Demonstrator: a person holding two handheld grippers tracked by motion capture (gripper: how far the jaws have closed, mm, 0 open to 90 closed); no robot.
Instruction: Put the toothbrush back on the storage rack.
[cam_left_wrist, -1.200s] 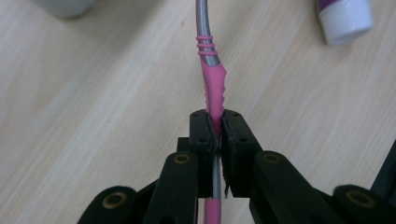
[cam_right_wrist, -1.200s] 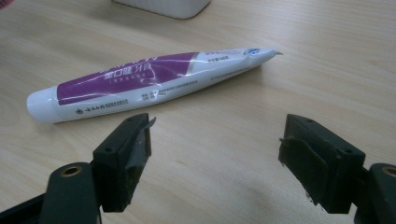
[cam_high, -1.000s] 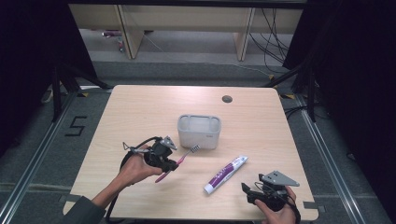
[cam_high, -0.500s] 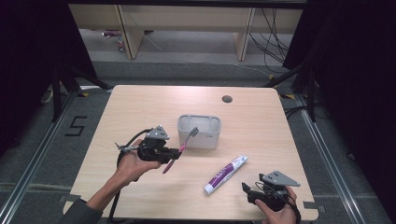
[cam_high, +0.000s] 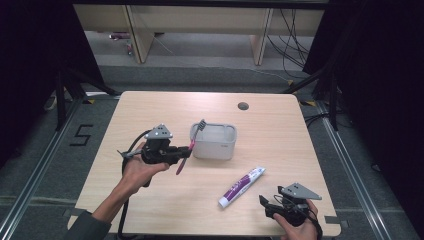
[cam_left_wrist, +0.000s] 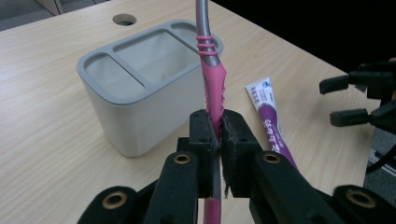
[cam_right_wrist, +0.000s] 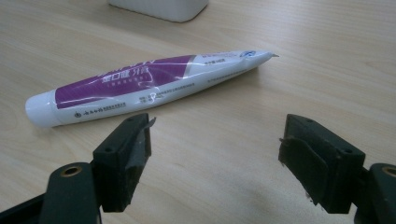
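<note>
Left hand (cam_high: 134, 169): coming in from the bottom left of the high view, wrapping around its gripper over the left half of the table (cam_high: 150, 205).

Left gripper (cam_high: 186, 152): its jaws are pinching the pink toothbrush tight, pads pressing on the handle from both sides, plain to see in the left gripper view (cam_left_wrist: 215, 135).

Toothbrush (cam_high: 189, 150): hanging in the air off the wood, tilting up and away, with the bristle head (cam_high: 201, 124) sitting right over the near left corner of the holder. In the left gripper view the pink grip is turning into a grey neck (cam_left_wrist: 203, 23) that's running out the top of the picture.

Holder (cam_high: 215, 145): grey tub standing upright mid-table, just beside the left gripper; its top is splitting into compartments (cam_left_wrist: 154, 53), a narrow slot at one end and a bigger one next to it.

Toothpaste tube (cam_high: 242, 186): lying flat and diagonal on the wood, purple and white, between the holder and the right gripper, touching neither.

Right gripper (cam_high: 267, 206): resting near the front right edge, jaws spreading wide with nothing between them; in its own view (cam_right_wrist: 215, 149) the tube (cam_right_wrist: 140, 86) is lying crosswise just past the tips.
</note>
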